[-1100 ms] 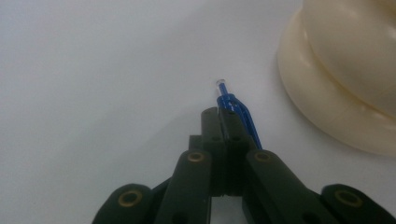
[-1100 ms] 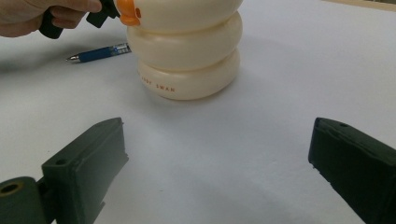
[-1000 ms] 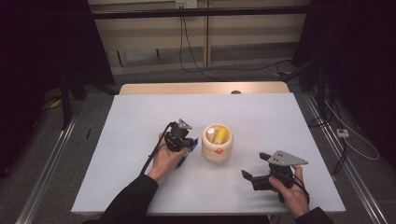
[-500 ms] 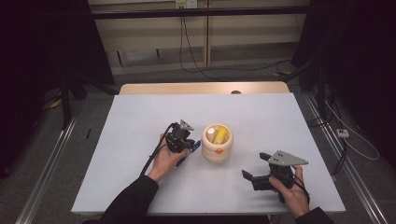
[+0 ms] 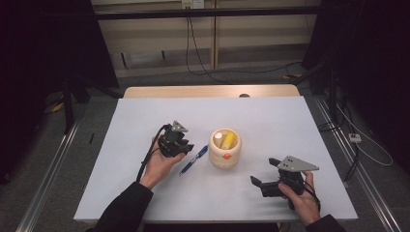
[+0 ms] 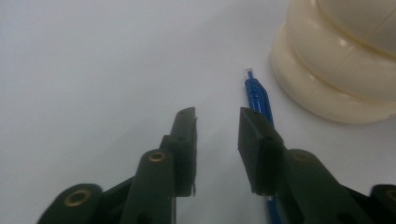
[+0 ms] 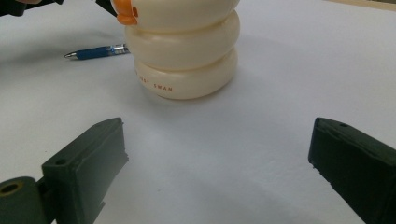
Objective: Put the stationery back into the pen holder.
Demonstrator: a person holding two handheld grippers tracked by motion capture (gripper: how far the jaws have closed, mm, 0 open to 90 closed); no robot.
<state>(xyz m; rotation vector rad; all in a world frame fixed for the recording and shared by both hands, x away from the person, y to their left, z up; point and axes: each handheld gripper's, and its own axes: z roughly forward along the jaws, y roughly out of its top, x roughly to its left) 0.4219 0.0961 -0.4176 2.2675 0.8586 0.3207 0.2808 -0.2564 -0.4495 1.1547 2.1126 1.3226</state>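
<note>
Pen (image 5: 194, 160) is seen lying on the tabletop (image 5: 270, 121) just beside the cream holder (image 5: 225, 150), under the left tool (image 5: 186, 147), whose jaws are slightly parted. The right tool (image 5: 263, 181) is held wide open, well apart.

Both forearms wear dark, near-black sleeves. The left gripper (image 5: 186, 147) is black, with a small grey 3-cornered plate on top and a black cable looping at its lower left. The right gripper (image 5: 265, 179) carries a larger grey plate. In the left gripper view, its 2 jaws show brass-coloured rivets and flat matt black pads (image 6: 254, 149).
</note>
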